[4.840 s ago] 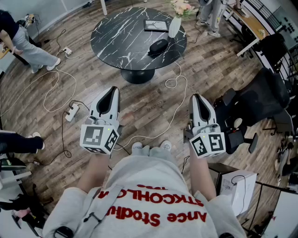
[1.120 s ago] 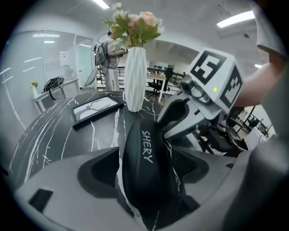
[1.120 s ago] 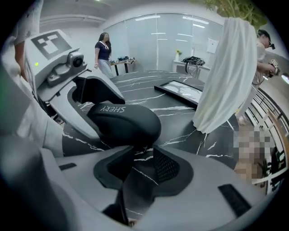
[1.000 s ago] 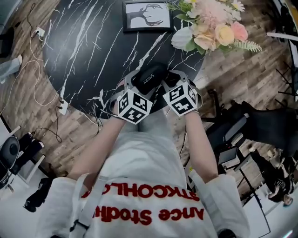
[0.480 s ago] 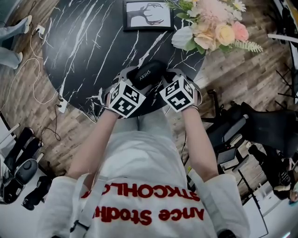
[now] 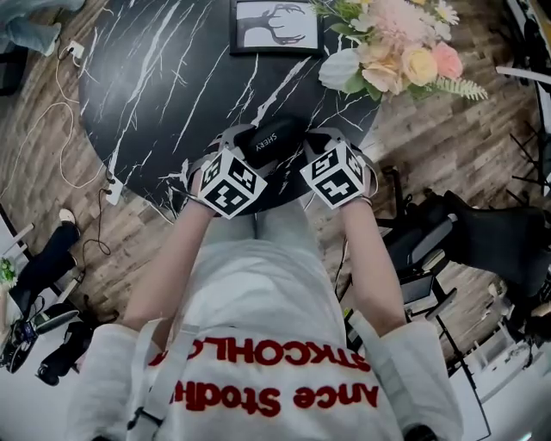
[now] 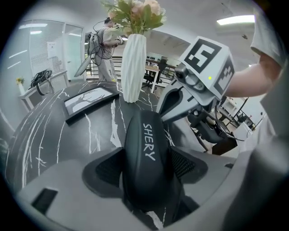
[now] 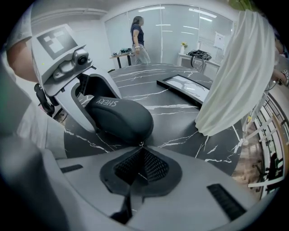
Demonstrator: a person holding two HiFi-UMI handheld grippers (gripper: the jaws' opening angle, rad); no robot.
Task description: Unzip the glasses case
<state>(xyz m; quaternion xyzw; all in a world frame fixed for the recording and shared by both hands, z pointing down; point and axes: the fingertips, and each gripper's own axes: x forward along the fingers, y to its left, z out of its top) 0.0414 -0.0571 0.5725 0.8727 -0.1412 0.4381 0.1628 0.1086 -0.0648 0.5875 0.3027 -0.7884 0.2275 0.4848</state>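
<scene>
The glasses case [image 6: 269, 140], black and lettered in white on its lid, is laid flat on the round black marble table [image 6: 155, 77], close to the table's edge nearest the person. It is clasped across its near end by the left gripper [image 7: 145, 168], whose two pads are pressed against its sides. The case's other end is met by the right gripper [image 8: 141, 151]. That gripper's jaws have just been closing and are now seen drawn together, with the small metal zipper pull [image 8: 141, 144] caught at their tips, right against the case. The two grippers are held side by side, both pointed steeply down at the table, with their marker cubes turned up toward the head view.

Beyond the case, a white vase [image 6: 340, 71] is stood on the table, filled with pink and cream flowers [image 6: 405, 52]. A dark picture frame [image 6: 275, 24] is laid flat on the table just beside the vase.

Around the table a wooden floor [image 6: 448, 129] is seen. A white cable with a power strip [image 6: 114, 191] is trailed across it on the left, and a black chair [image 6: 499, 241] is placed on the right. A standing person [image 8: 137, 38] is seen far back in the room.
</scene>
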